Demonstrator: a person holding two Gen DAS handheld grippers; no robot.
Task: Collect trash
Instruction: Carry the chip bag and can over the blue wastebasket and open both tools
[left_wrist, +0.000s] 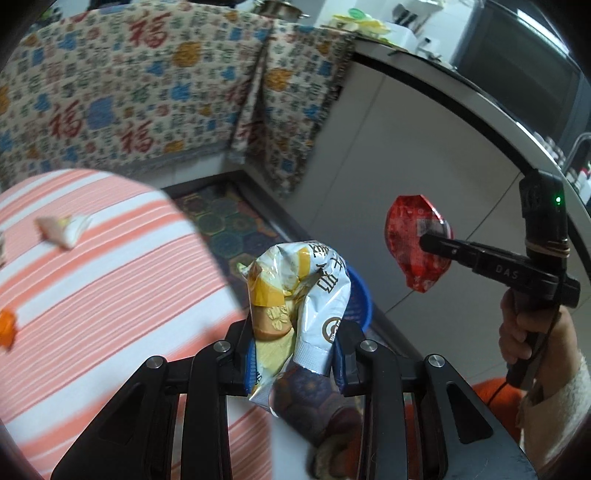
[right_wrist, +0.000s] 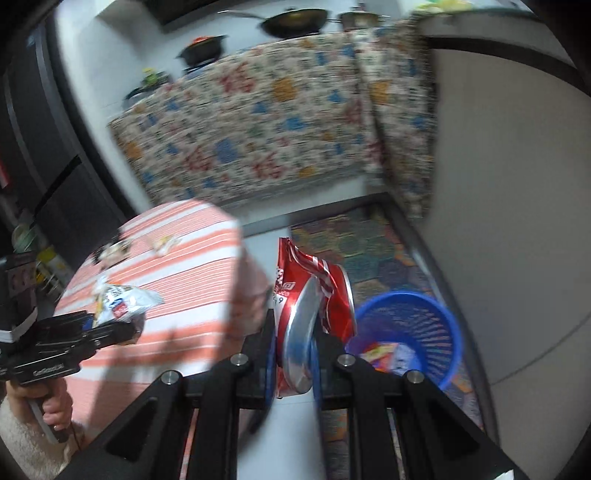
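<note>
My left gripper is shut on a crumpled white and yellow snack bag and holds it above the blue bin, which it mostly hides. My right gripper is shut on a red foil snack bag and holds it in the air just left of the blue mesh bin. The bin stands on the floor with several colourful wrappers inside. In the left wrist view the right gripper with the red bag hangs to the right. In the right wrist view the left gripper holds the white bag.
A table with an orange and white striped cloth carries a pale wrapper and an orange scrap. More wrappers lie on it in the right wrist view. A patterned mat covers the floor by the bin. A patterned cloth hangs behind.
</note>
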